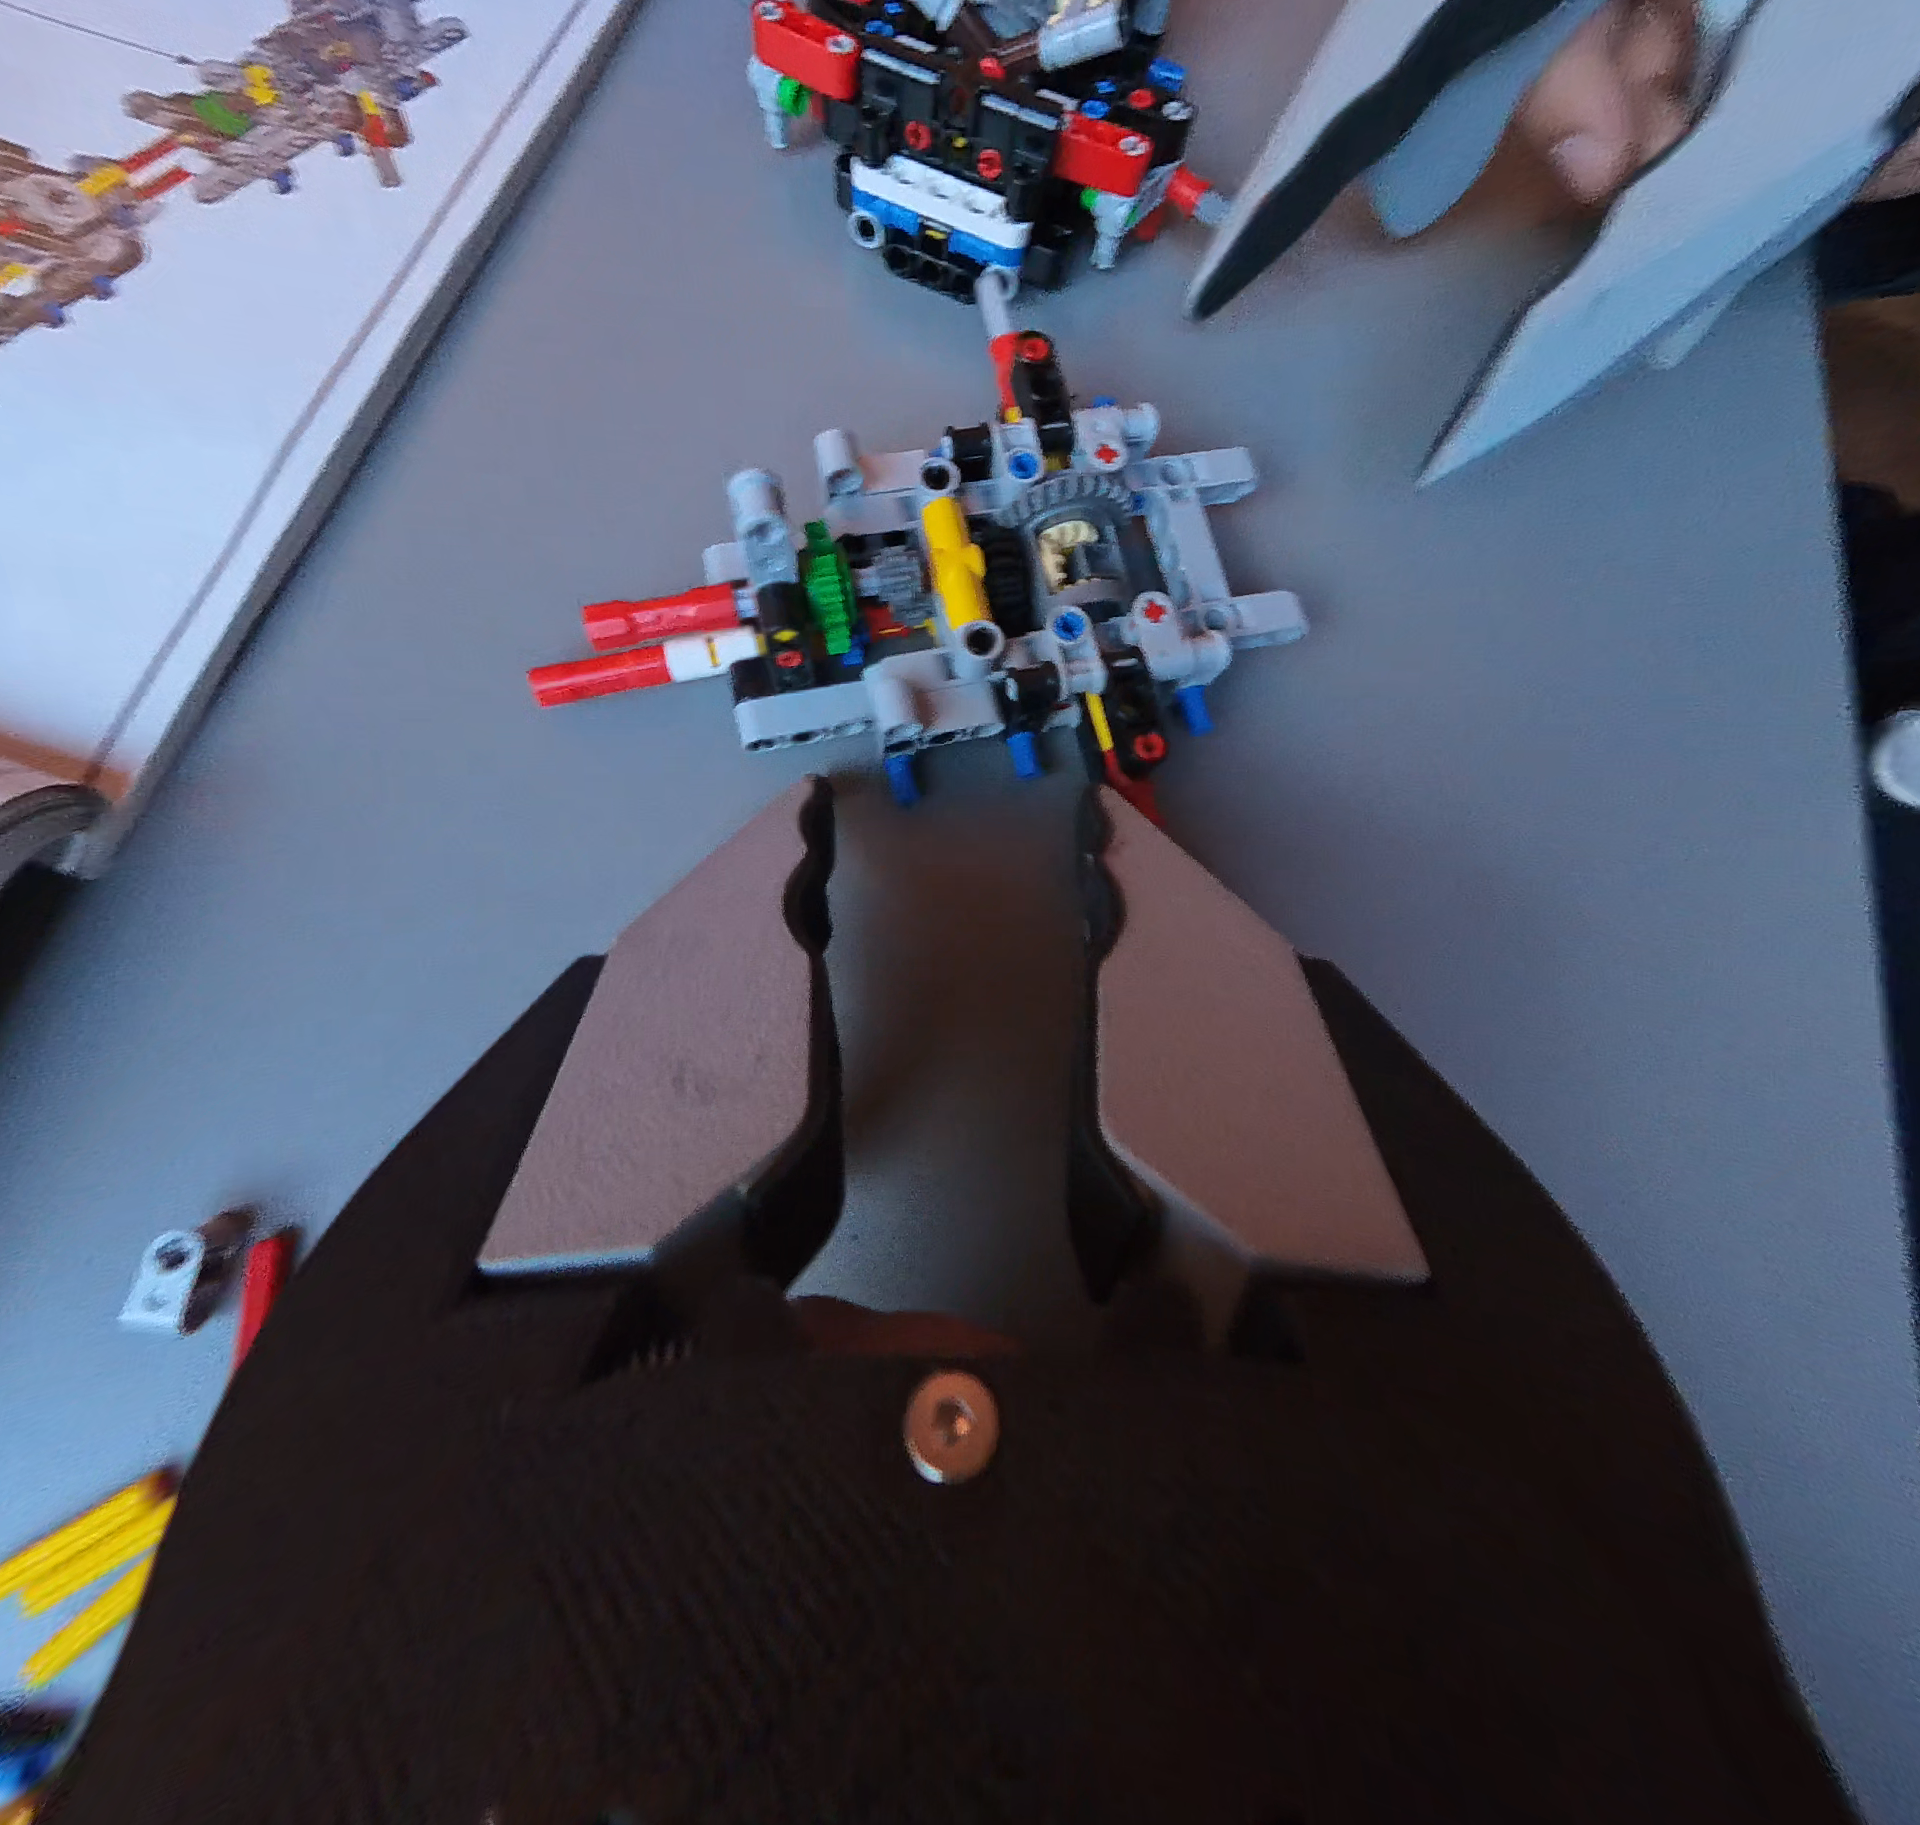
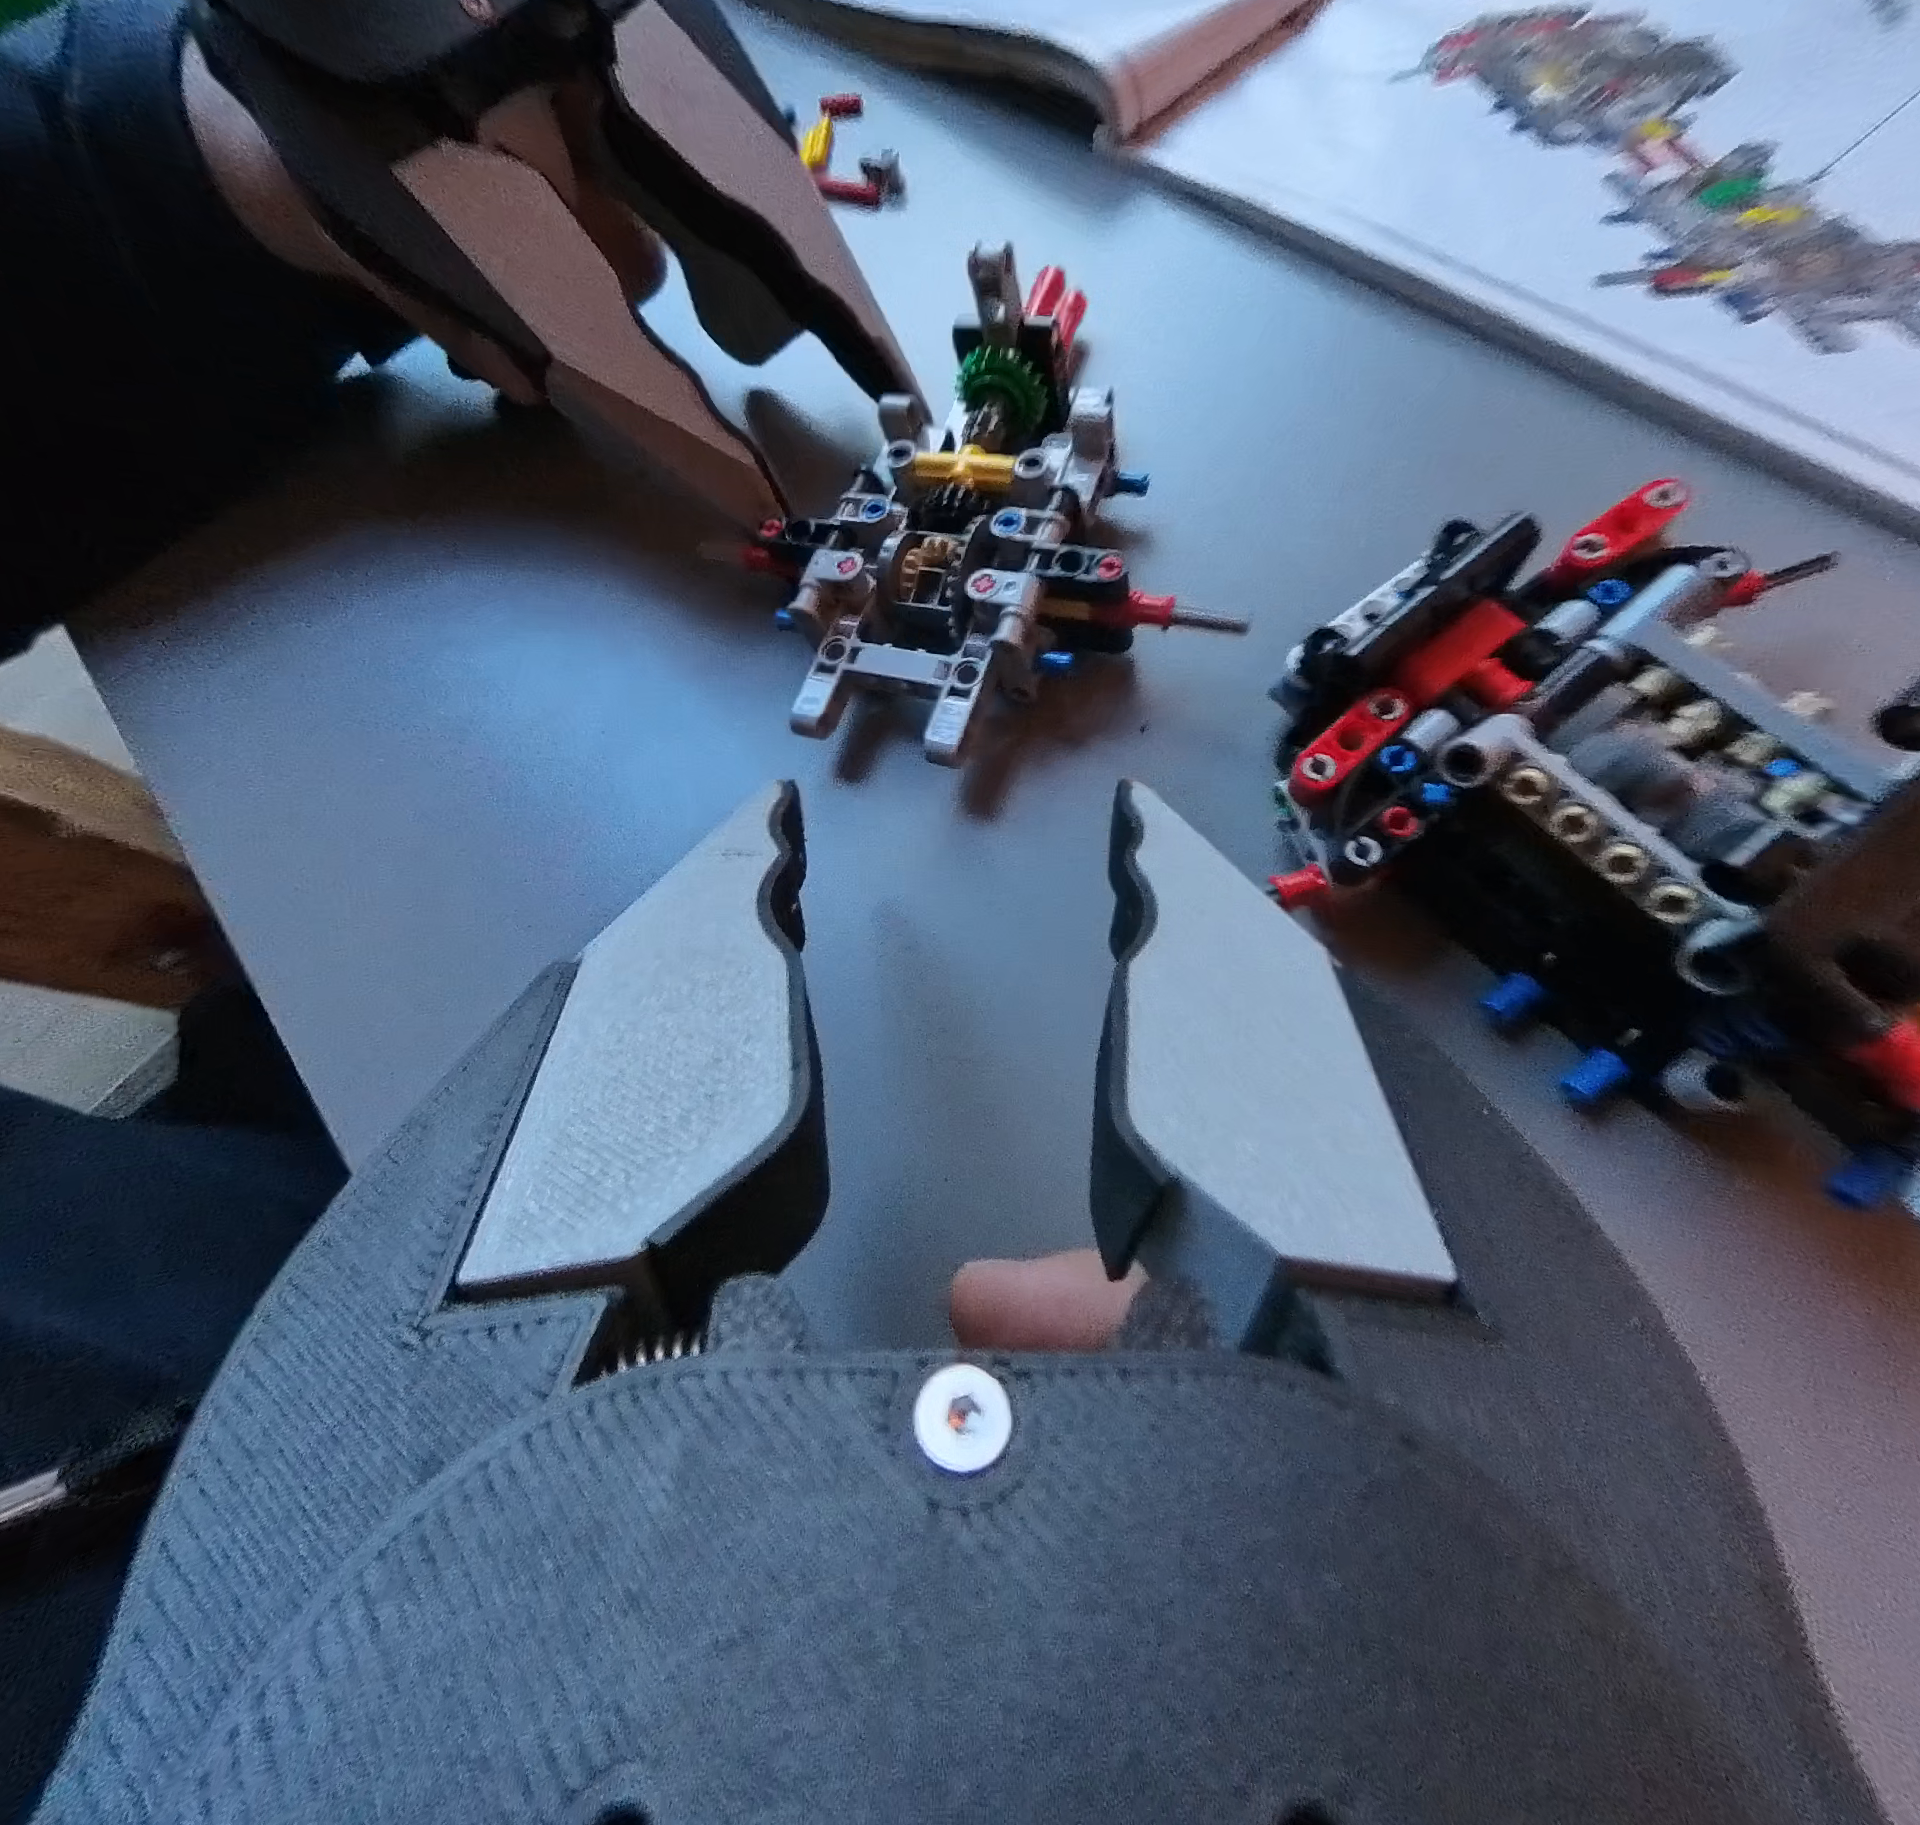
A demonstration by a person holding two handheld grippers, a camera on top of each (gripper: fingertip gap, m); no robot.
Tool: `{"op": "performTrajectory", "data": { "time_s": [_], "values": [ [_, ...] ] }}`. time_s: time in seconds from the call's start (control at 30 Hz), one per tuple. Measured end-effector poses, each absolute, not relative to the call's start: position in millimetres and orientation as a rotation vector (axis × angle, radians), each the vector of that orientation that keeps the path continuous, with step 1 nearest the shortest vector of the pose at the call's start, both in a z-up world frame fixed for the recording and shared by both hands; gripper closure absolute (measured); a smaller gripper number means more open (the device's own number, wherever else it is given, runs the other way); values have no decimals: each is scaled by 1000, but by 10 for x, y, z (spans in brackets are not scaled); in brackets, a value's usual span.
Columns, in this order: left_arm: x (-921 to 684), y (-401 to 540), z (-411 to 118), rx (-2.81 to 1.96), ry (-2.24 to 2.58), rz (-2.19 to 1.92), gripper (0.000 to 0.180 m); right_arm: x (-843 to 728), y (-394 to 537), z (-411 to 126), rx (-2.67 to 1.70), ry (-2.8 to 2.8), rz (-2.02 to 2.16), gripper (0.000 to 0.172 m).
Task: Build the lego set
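1. The left gripper [image 1: 956,799] stands with its jaws apart and nothing between them; only bare grey table [image 1: 1507,944] shows in the gap.
2. Just beyond its fingertips lies the small grey gear assembly [image 1: 966,591], a toy-brick build with a yellow connector and a green gear. Its near edge, with blue pins, sits just ahead of the tips; whether they touch is unclear.
3. The assembly's long axis runs crosswise to the left gripper, with two red axle ends [image 1: 634,643] pointing off to its left.
4. The right gripper [image 2: 956,840] is also open and empty, facing the assembly's forked grey end [image 2: 894,684] from a little farther off. The left gripper is the nearer.
5. Farther along lies a larger black and red brick assembly [image 1: 977,123], with an open instruction booklet [image 1: 208,217] beyond.
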State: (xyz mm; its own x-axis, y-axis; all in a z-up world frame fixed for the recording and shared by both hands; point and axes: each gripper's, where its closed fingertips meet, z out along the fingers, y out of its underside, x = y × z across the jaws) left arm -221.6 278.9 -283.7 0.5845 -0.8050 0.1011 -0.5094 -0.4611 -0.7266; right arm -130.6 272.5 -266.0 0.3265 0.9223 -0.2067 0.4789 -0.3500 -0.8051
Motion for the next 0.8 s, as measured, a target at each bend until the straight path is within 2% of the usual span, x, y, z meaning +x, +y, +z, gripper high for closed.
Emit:
{"op": "performTrajectory", "data": {
  "time_s": [0.03,0.17,0.37,0.6,0.8],
  "values": [
    [-2181,2742,-2832,-2154,1056,-627,143,-1328,2719,-2705,-1984,-1248,889,114],
    [-2121,2690,-2828,-2165,1052,-686,153,-1454,2702,-2738,-1978,-1301,874,121],
    [-1982,2352,-2803,-2209,1029,-882,159,-1415,2446,-2819,-1867,-1523,757,125],
    [-1429,1884,-2794,-2230,1020,-947,158,-904,2182,-2796,-1830,-1552,785,131],
    [-742,2010,-2805,-2217,1056,-811,149,-260,2320,-2843,-1875,-1532,668,128]
  ]
}}
